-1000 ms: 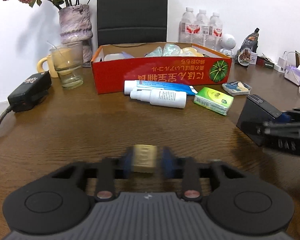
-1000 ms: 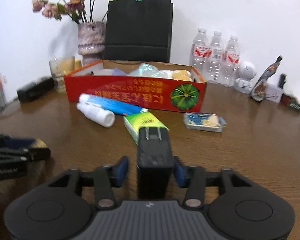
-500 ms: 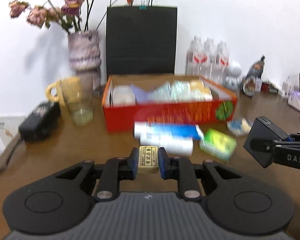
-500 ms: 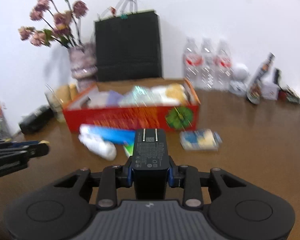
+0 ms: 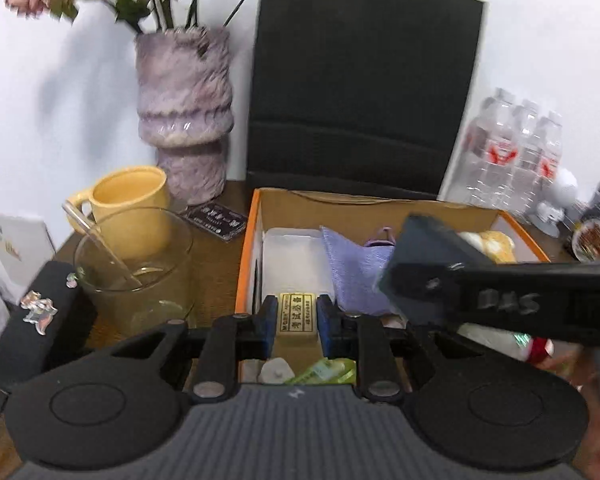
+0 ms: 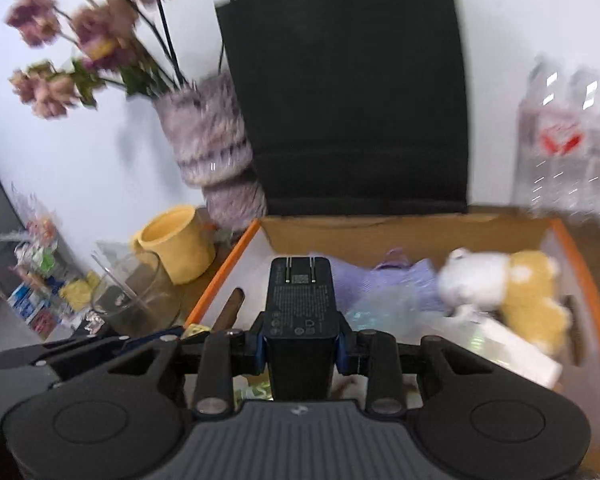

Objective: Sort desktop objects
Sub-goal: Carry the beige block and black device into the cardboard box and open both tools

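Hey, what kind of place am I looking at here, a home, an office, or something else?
Probably a home or small-office desk against a white wall. A yellow ceramic mug stands beside a mottled purple vase of dried flowers, shrink-wrapped clear plastic water bottles line the wall, and an orange-rimmed cardboard box collects odds and ends.

Readable markings, as seen from my two grippers:

- My right gripper (image 5: 416, 276): raised letters "DAS" on its side.
- Small tan eraser (image 5: 297, 314) clamped in my left gripper (image 5: 297, 316): printed Chinese characters, too small to make out.
- Black charger (image 6: 302, 300): fine print and symbols, illegible.
- Water bottles (image 5: 516, 156): red label marks, unreadable.
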`<state>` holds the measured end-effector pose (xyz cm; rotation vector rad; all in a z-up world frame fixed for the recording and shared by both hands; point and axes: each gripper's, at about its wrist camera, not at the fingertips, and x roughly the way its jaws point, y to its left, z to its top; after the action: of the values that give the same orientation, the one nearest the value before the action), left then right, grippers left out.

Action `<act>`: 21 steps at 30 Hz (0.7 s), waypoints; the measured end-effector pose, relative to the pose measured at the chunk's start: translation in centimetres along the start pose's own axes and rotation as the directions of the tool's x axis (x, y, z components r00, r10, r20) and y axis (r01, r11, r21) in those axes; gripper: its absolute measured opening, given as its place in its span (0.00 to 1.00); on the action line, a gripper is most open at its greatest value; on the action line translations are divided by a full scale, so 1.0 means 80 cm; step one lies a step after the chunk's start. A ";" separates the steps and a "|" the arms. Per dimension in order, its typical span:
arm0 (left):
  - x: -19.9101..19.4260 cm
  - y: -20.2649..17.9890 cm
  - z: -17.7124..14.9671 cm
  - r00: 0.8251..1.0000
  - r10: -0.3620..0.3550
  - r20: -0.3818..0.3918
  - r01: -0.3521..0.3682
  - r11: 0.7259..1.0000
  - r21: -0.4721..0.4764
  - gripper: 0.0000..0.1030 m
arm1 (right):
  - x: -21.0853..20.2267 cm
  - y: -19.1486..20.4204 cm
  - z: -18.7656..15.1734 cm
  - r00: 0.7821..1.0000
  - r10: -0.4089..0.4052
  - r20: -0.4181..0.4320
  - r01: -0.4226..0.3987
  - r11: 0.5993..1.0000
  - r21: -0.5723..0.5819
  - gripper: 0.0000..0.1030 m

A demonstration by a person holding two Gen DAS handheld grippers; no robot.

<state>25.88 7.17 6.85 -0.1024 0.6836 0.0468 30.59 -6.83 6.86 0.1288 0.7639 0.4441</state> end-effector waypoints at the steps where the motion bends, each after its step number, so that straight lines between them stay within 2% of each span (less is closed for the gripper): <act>1: 0.007 0.003 0.002 1.000 -0.001 -0.010 0.001 1.000 -0.010 0.26 | 0.013 0.000 0.004 1.000 0.001 -0.021 -0.001 1.000 0.009 0.29; 2: 0.013 0.006 0.003 1.000 -0.012 -0.022 0.012 1.000 -0.016 0.32 | 0.025 0.001 0.006 0.999 -0.001 -0.039 0.001 1.000 0.011 0.29; 5: 0.026 0.010 0.008 0.997 -0.019 -0.069 0.017 1.000 -0.025 0.42 | 0.054 0.007 0.014 0.996 -0.023 -0.091 0.023 1.000 -0.006 0.32; 6: 0.024 0.008 0.009 0.997 -0.018 -0.072 0.016 1.000 -0.024 0.44 | 0.059 0.010 0.016 0.993 -0.038 -0.108 0.037 0.999 -0.013 0.41; 8: 0.019 0.002 0.010 0.997 -0.016 -0.074 0.014 1.000 -0.019 0.48 | 0.057 0.016 0.020 0.991 -0.054 -0.125 0.048 0.998 -0.052 0.48; 9: 0.016 0.000 0.011 0.997 -0.015 -0.075 0.013 1.000 -0.016 0.50 | 0.053 0.020 0.021 0.989 -0.074 -0.127 0.065 0.995 -0.079 0.55; 11: 0.011 -0.005 0.012 0.997 -0.012 -0.078 0.011 1.000 -0.011 0.63 | 0.044 0.021 0.024 0.984 -0.123 -0.131 0.109 0.989 -0.103 0.63; 15: 0.001 -0.015 0.015 0.997 -0.008 -0.082 0.008 1.000 -0.002 0.85 | 0.019 0.009 0.029 0.975 -0.170 -0.142 0.157 0.983 -0.100 0.68; 16: -0.002 -0.018 0.015 0.997 -0.007 -0.083 0.007 1.000 0.001 0.94 | 0.011 0.003 0.030 0.972 -0.185 -0.143 0.173 0.981 -0.092 0.69; 17: -0.004 -0.020 0.016 0.996 -0.005 -0.084 0.006 1.000 0.003 0.97 | 0.003 -0.003 0.030 0.968 -0.206 -0.140 0.196 0.977 -0.082 0.71; 21: -0.018 -0.033 0.018 0.996 0.002 -0.085 0.000 1.000 0.017 0.98 | -0.036 -0.025 0.029 0.951 -0.284 -0.125 0.279 0.959 -0.055 0.73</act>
<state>25.88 4.68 9.08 -0.0882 0.7692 0.0378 31.05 -9.77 9.83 -0.0453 0.8891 0.1951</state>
